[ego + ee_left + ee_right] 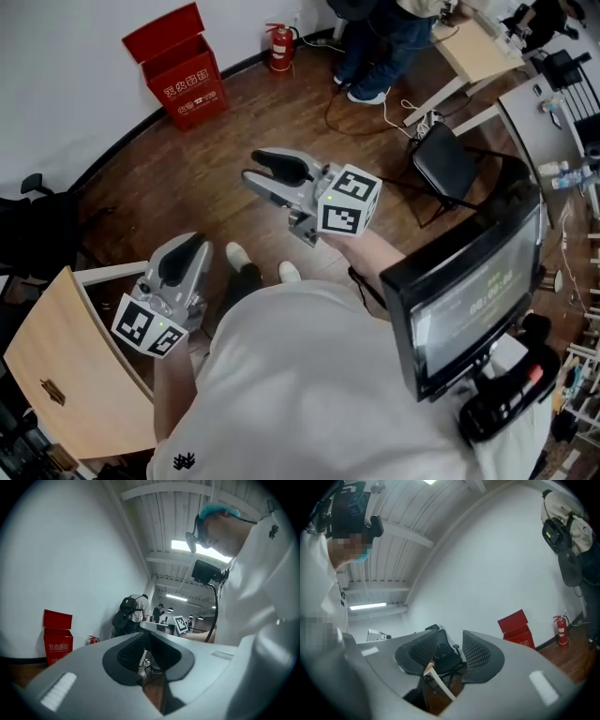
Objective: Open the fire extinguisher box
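Observation:
The red fire extinguisher box [178, 70] stands on the wooden floor against the white wall, far ahead, with its lid raised. It also shows small as the box [58, 639] and the box [516, 629]. A red extinguisher [280, 47] stands on the floor to its right. My right gripper [253, 167] is held in the air, well short of the box, open with nothing between its jaws; in the right gripper view, the gripper [451, 644] frames only an office chair. My left gripper [192, 242] hangs lower and nearer to me, its jaws together and empty.
A black folding chair [450, 159] and floor cables [375, 108] lie to the right. A person in jeans [380, 47] stands near a table at the back. A wooden desk [70, 375] and a black office chair [37, 216] are on my left.

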`<state>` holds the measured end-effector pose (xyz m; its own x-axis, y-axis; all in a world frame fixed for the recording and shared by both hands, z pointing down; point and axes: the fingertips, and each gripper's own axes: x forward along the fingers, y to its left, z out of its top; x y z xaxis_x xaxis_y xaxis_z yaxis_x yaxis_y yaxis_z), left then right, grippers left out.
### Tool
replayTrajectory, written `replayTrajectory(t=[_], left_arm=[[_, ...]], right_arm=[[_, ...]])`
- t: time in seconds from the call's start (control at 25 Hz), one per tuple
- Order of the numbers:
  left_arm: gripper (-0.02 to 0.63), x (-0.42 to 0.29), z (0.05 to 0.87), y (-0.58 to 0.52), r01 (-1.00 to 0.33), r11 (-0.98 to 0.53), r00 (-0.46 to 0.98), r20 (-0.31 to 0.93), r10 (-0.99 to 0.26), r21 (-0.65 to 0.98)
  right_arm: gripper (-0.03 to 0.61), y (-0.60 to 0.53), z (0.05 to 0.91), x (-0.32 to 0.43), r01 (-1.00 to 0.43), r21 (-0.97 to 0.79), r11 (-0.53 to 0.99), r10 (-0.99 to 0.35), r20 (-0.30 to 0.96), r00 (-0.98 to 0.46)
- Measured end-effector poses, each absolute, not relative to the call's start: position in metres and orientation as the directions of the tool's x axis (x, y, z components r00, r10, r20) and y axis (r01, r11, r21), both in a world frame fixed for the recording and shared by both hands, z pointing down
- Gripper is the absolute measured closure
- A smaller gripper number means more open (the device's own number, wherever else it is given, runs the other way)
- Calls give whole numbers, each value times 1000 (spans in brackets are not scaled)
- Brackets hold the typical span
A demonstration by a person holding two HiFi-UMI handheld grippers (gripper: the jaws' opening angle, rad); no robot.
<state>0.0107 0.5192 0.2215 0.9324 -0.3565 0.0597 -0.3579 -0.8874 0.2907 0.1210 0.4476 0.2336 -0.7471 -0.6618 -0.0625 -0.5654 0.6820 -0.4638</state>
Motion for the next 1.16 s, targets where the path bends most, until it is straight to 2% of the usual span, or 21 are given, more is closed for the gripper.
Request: replayTrajectory(t=[0.28, 1.16], left_arm=[[571, 38, 221, 543, -357, -889, 933, 60, -356, 286], [571, 34, 225, 541, -378, -883, 924, 59, -377, 277]], right_arm=[[420, 483, 232, 144, -568, -439, 696, -651, -51, -758], [420, 499, 234, 149, -597, -378, 707, -655, -34, -755]])
